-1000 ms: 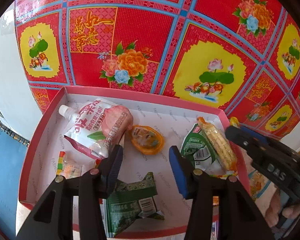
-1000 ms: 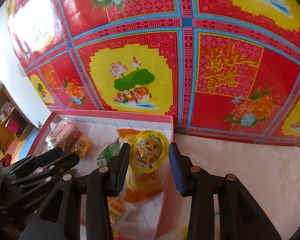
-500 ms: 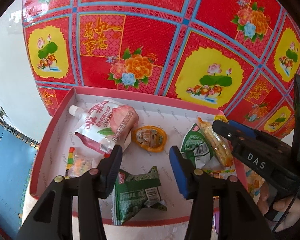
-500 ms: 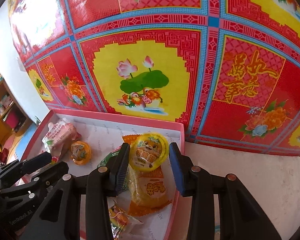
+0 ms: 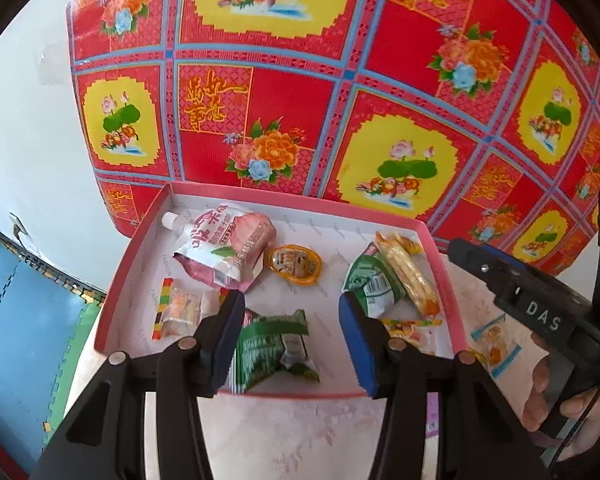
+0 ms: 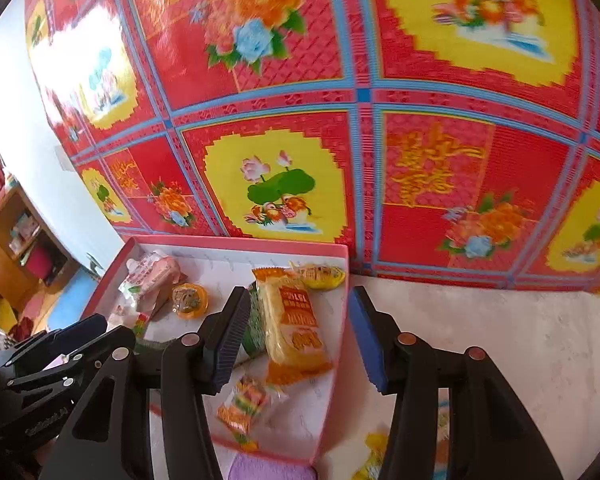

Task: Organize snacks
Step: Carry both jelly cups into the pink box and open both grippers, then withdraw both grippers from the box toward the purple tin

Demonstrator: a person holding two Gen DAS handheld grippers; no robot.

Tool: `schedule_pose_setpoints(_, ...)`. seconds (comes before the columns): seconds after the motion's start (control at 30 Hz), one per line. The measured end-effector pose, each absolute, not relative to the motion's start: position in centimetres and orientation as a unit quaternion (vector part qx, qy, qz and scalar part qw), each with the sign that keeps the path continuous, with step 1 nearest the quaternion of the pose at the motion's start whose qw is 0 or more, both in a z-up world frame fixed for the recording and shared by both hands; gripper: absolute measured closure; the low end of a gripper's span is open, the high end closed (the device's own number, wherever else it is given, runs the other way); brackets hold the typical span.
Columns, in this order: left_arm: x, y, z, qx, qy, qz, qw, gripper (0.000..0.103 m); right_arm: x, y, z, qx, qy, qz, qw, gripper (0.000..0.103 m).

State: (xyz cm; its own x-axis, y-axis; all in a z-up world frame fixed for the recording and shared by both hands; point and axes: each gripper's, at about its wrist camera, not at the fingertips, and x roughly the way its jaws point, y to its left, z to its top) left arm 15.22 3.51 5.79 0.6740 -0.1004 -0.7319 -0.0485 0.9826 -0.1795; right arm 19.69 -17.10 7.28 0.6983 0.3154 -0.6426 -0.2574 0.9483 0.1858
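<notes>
A pink-rimmed box (image 5: 292,394) holds several snacks: a pink spouted pouch (image 5: 224,242), an orange jelly cup (image 5: 294,265), two green packets (image 5: 274,350), an orange cracker pack (image 6: 296,320) and a yellow jelly cup (image 6: 320,274) at the box's far right corner. My left gripper (image 5: 290,338) is open and empty above the box's near edge. My right gripper (image 6: 298,332) is open and empty over the box's right wall (image 6: 340,320); its body shows in the left wrist view (image 5: 540,308).
A red and yellow flowered cloth (image 5: 340,80) stands right behind the box. More wrapped snacks lie on the white table right of the box (image 5: 496,344) and near its front (image 6: 376,456). A purple item (image 6: 268,470) lies at the box's near edge. Blue floor mat at left (image 5: 16,320).
My right gripper has opened and let go of the yellow jelly cup, which now lies in the box's far right corner. Both grippers have drawn back and up from the box.
</notes>
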Motion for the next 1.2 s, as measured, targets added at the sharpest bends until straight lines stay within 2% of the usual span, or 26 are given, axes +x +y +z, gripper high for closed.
schedule_pose_setpoints(0.7,10.6,0.1,5.4,-0.077,0.432,-0.03,0.898,0.051,12.2,-22.9,4.7,0.052,0.383,0.141,0.911,0.051)
schedule_pose_setpoints(0.87,10.2,-0.9,5.2,-0.069,0.438,-0.033,0.896,0.045,11.3,-24.1,3.8,0.05,0.389,0.132,0.91,0.051)
schedule_pose_setpoints(0.93,10.2,-1.4,5.1,-0.067,0.444,-0.036,0.893,0.039,11.0,-24.5,3.4,0.048,0.39,0.123,0.911,0.051)
schedule_pose_setpoints(1.2,10.5,-3.5,4.4,-0.069,0.462,-0.053,0.883,0.038,10.1,-26.7,1.9,0.047,0.401,0.109,0.908,0.051)
